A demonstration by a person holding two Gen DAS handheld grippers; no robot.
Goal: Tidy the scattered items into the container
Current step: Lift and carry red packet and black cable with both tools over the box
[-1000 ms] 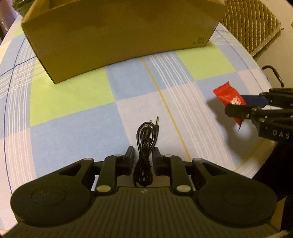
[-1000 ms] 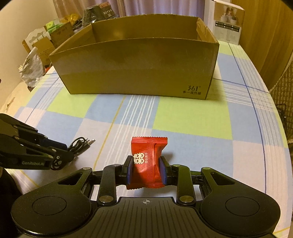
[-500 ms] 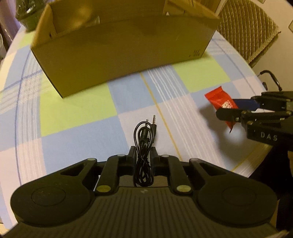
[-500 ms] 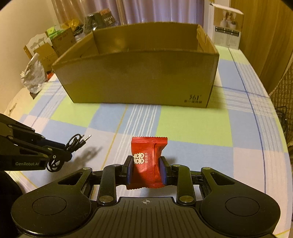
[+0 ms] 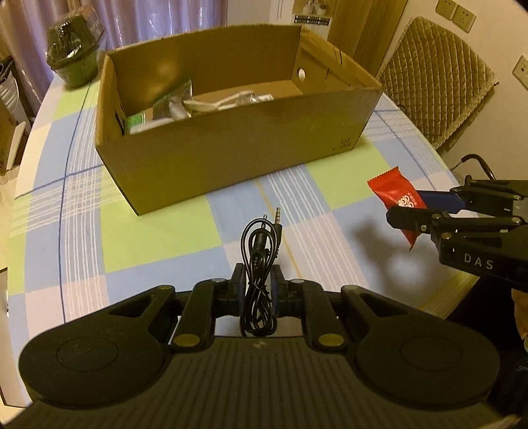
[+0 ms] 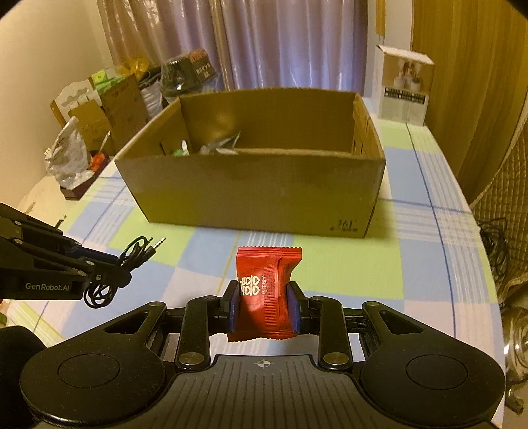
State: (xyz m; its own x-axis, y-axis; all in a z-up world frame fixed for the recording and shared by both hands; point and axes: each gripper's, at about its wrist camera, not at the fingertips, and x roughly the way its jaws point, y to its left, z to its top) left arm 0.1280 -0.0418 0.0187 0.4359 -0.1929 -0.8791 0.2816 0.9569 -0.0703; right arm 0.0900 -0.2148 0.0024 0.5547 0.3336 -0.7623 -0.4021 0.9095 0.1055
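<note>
One checked tablecloth (image 6: 425, 264), purple curtains (image 6: 280, 43), quilted chair (image 5: 439, 89)

A lived-in room of a home. The surface (image 6: 425, 250) wears a checked cloth of blue, green and white. Purple curtains (image 6: 264, 43) hang behind it, beside a wooden door (image 6: 468, 82). A chair (image 5: 439, 85) with a quilted cover stands at one side, under wall sockets (image 5: 455, 13). Along the far wall sit stacked cartons (image 6: 112, 112), a plastic bag (image 6: 66, 155) and a printed product box (image 6: 406, 85). An open cardboard box (image 6: 257, 194) rests on the cloth.
</note>
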